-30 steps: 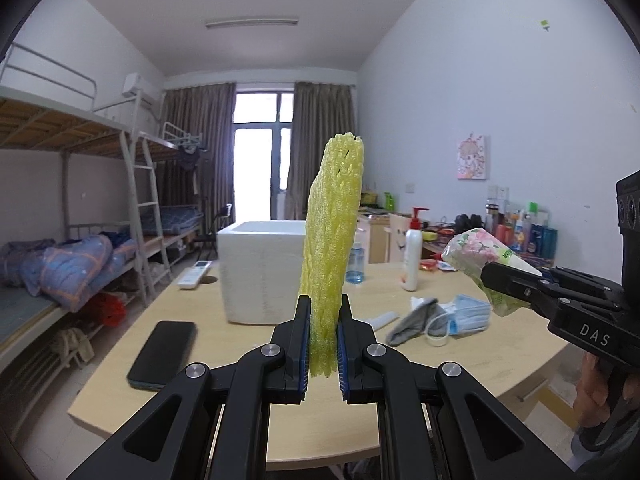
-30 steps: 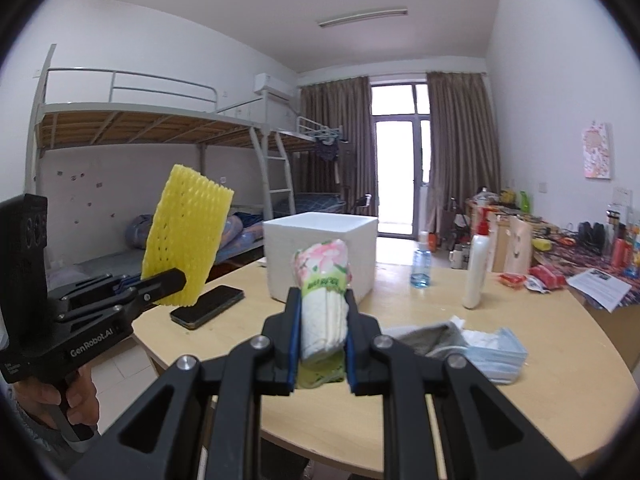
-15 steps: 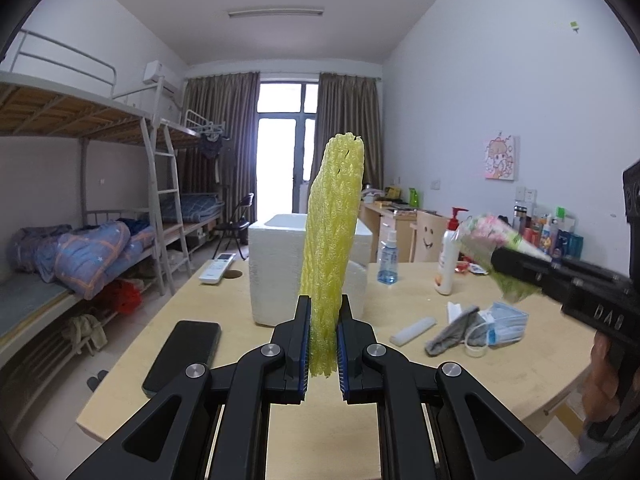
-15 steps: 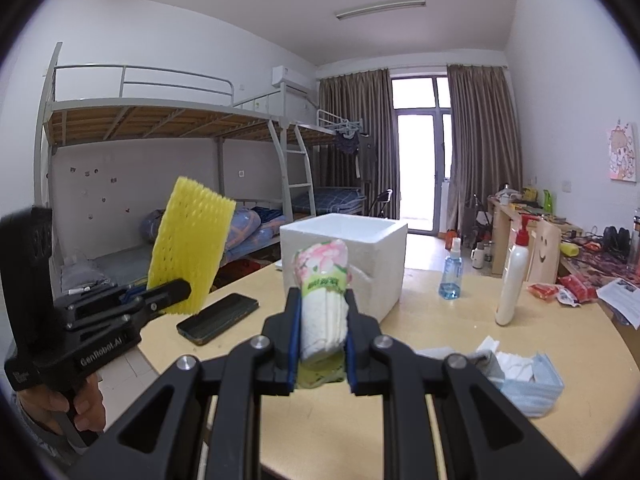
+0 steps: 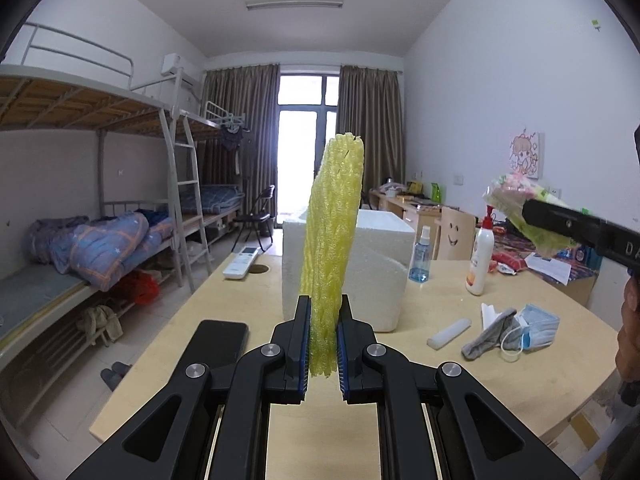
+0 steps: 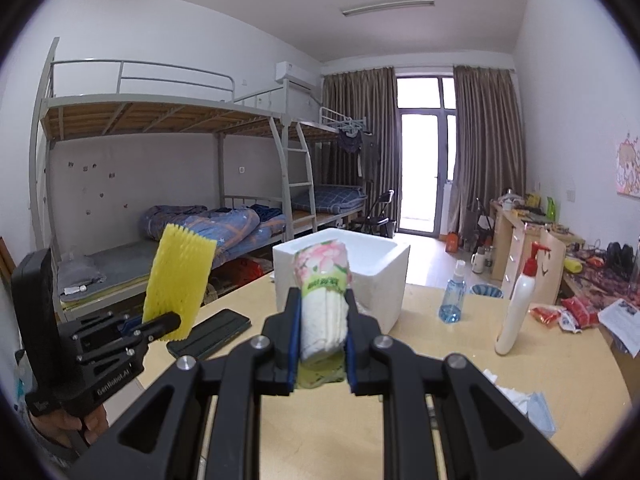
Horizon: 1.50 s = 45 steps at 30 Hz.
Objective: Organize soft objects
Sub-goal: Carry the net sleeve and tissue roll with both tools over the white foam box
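Now two grippers, left gripper [image 5: 323, 346] clamping one foam net [image 5: 332, 240], right gripper [image 6: 322, 340] clamping one tissue pack [image 6: 324, 296].

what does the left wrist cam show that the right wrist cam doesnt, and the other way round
Only the left wrist view shows the white remote, the grey sock and the small white stick-shaped thing on the table.

Only the right wrist view shows the hand holding the left gripper, and the open top of the foam box.

Both show the yellow foam net clamped in the left gripper, the tissue pack clamped in the right gripper, the black phone, blue spray bottle, lotion pump bottle and face masks.
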Tool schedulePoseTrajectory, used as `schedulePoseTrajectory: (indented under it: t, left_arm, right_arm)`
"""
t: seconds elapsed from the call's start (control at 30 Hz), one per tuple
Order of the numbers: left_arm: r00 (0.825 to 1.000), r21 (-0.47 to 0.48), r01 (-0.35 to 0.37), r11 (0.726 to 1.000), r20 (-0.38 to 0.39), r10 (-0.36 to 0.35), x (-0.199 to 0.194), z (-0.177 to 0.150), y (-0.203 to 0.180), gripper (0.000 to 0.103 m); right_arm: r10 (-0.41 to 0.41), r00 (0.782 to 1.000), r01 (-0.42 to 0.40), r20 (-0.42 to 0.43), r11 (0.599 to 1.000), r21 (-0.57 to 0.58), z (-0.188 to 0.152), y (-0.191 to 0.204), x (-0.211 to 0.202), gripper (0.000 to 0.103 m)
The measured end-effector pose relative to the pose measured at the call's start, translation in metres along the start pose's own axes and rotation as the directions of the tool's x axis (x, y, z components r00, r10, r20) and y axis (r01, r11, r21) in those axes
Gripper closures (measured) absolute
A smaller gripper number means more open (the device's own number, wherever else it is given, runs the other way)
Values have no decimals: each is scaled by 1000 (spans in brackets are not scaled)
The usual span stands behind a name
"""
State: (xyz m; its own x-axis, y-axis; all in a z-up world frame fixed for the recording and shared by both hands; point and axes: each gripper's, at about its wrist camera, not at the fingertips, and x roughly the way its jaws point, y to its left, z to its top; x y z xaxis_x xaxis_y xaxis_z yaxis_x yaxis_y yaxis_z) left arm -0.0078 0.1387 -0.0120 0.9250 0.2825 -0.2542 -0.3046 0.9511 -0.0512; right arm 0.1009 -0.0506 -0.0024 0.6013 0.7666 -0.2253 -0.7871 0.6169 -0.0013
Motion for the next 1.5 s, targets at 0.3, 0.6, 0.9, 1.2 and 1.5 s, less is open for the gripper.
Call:
schedulePoseTrajectory:
  t: [0.3, 0.6, 0.9, 1.2, 1.5]
  left_arm:
    - [999, 2, 38, 999, 20, -38, 16, 25, 4, 91]
    - [997, 27, 70, 997, 18, -70, 45, 54, 6, 91]
    - [997, 52, 78, 996, 10, -79, 71, 73, 10, 91]
    - [997, 79, 72, 994, 9, -73, 102, 98, 13, 91]
    - [996, 82, 90, 992, -30, -88, 145, 110, 8, 91]
  right_arm:
    - [-7, 1000, 7, -5, 1000, -1, 5, -1, 21, 81]
    - [-12, 1000, 13, -13, 999, 34, 17, -8, 50, 81]
    - [-19, 999, 20, -26, 999, 37, 37, -5, 75, 81]
    - [-45, 998, 46, -32, 998, 34, 55, -6, 104, 81]
    - [-50, 997, 52, -57, 998, 26, 61, -16, 139, 81]
